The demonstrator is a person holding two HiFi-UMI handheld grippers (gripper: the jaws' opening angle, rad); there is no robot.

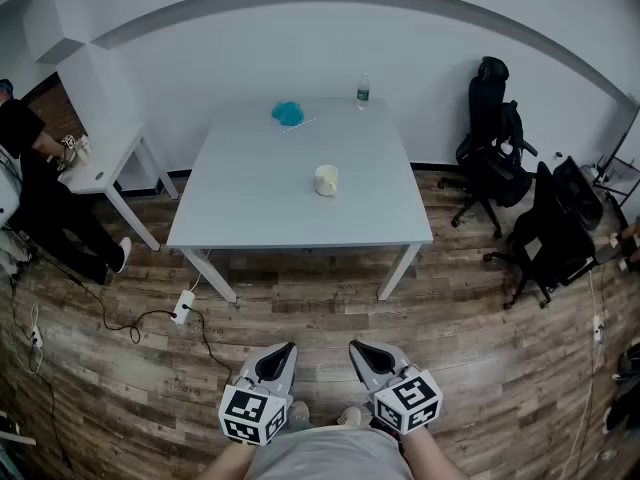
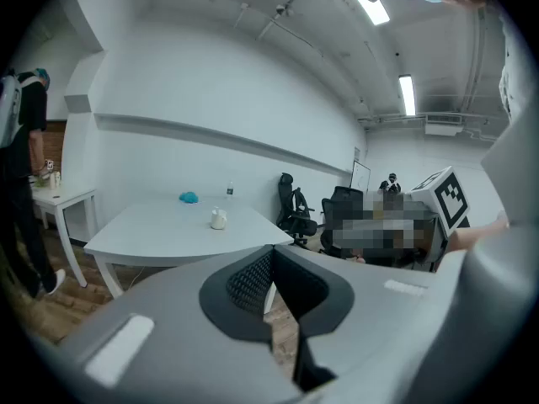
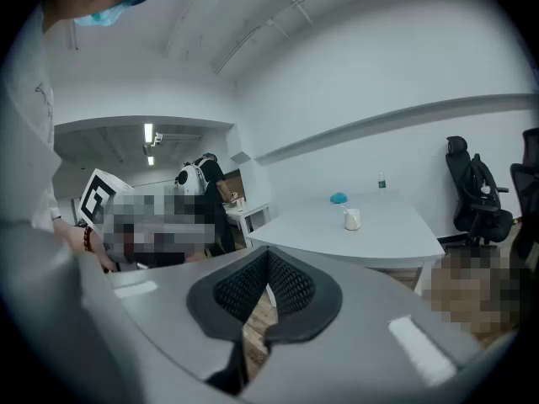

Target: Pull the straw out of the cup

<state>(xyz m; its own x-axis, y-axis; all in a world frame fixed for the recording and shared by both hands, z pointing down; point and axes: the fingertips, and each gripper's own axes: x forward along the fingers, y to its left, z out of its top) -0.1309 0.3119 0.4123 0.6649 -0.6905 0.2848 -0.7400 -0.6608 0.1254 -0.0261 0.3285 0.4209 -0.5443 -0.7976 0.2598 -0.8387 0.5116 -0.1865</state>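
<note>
A white cup (image 1: 326, 180) stands near the middle of a pale grey table (image 1: 250, 218), far ahead of me. It is small in the left gripper view (image 2: 218, 219) and in the right gripper view (image 3: 352, 219). Whether a straw sits in the cup is too small to tell. Both grippers hang low over the wooden floor, well short of the table. My left gripper (image 1: 278, 360) (image 2: 271, 255) has its jaws together on nothing. My right gripper (image 1: 369, 355) (image 3: 268, 255) is likewise shut and empty.
A blue object (image 1: 288, 113) and a water bottle (image 1: 363, 91) sit at the table's far edge. Black office chairs (image 1: 495, 138) stand to the right. At left are a small white side table (image 1: 100, 173) and a seated person (image 1: 40, 203). A power strip (image 1: 182, 308) with cable lies on the floor.
</note>
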